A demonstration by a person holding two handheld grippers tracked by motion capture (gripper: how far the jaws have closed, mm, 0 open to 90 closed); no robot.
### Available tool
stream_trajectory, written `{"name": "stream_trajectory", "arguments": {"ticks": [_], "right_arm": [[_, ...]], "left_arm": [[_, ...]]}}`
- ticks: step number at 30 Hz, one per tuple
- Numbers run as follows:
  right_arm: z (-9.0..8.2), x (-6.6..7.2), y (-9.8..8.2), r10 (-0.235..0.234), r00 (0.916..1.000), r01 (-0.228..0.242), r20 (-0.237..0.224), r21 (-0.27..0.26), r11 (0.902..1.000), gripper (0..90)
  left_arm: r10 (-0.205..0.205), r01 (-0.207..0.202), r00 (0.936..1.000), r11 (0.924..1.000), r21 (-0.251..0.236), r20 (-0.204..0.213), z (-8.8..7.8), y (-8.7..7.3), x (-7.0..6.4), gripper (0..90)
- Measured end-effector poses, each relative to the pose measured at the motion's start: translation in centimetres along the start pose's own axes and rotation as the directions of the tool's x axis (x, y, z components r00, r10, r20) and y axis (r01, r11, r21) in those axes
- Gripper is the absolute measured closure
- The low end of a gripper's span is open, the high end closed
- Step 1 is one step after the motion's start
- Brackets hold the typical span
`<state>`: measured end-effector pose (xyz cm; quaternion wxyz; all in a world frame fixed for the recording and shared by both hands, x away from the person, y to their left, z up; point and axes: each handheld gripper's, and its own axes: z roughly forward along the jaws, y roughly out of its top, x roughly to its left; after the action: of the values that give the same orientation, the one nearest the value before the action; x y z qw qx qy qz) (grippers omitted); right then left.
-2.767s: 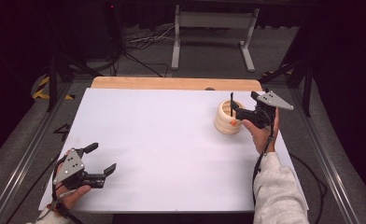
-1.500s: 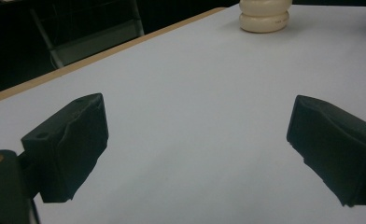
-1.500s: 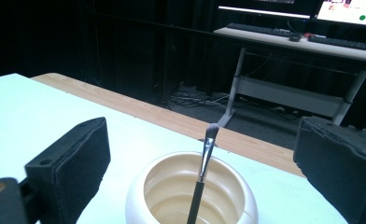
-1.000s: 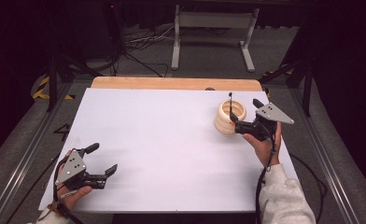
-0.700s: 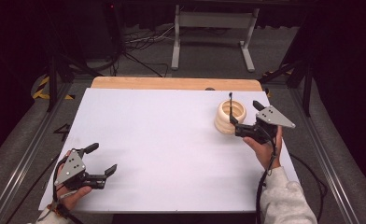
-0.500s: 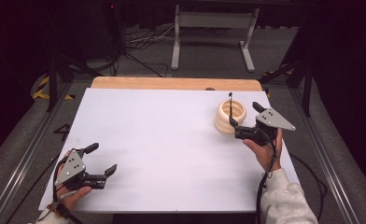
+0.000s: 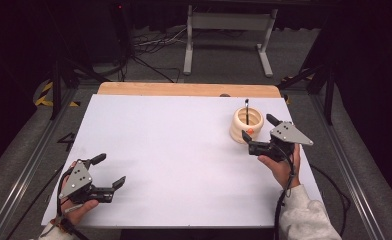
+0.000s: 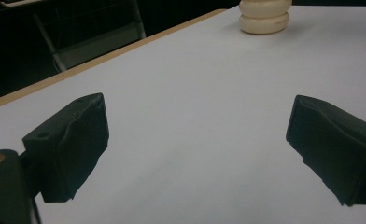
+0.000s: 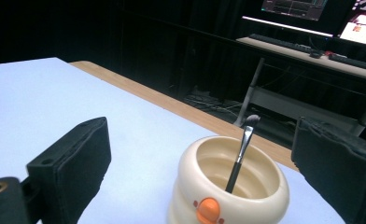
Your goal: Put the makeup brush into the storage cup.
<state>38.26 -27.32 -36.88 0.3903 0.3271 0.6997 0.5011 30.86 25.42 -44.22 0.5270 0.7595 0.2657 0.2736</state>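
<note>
Release is confirmed: the slim black makeup brush [image 7: 246, 111] is left standing in the cream ribbed ceramic pot [image 7: 247, 125], from which the right gripper [image 7: 258, 134], wide open and empty, has been withdrawn.

Cream ribbed cup [image 9: 230, 184] with orange button [image 9: 207, 208], black-handled brush [image 9: 239, 156], white table [image 7: 174, 150], tan edge

One cream ribbed cup [image 7: 247, 125] stands on the one white table [image 7: 174, 150]. One thin black brush [image 9: 239, 156] leans inside the cup. One orange button [image 9: 207, 208] sits on the cup's front. Two claws are in view, the left claw [image 7: 110, 172] and the right claw [image 7: 258, 128], each with two black jaws.
</note>
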Motion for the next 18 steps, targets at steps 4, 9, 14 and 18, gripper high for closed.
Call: {"name": "stream_trajectory", "arguments": {"ticks": [4,9,14,18], "right_arm": [[-0.2,0.1,-0.1,-0.002,1.0000,0.002,-0.003,-0.003,1.0000,5.5],[-0.6,0.3,-0.3,-0.004,1.0000,0.004,-0.007,-0.001,1.0000,5.6],[-1.1,0.7,-0.4,-0.028,0.9995,0.028,-0.014,0.000,0.9996,5.7],[-1.4,0.9,-0.5,-0.030,0.9993,0.030,-0.021,-0.003,0.9995,5.7]], "left_arm": [[0.000,0.000,1.0000,1.0000,0.000,-0.001,0.0,0.0,0.0,6.6],[0.001,-0.001,1.0000,1.0000,0.001,0.002,0.0,0.0,0.0,6.6],[0.002,-0.002,1.0000,1.0000,0.001,0.001,0.0,0.0,0.0,6.6],[0.003,-0.003,1.0000,1.0000,0.004,0.000,-0.1,0.0,0.0,6.5]]}}
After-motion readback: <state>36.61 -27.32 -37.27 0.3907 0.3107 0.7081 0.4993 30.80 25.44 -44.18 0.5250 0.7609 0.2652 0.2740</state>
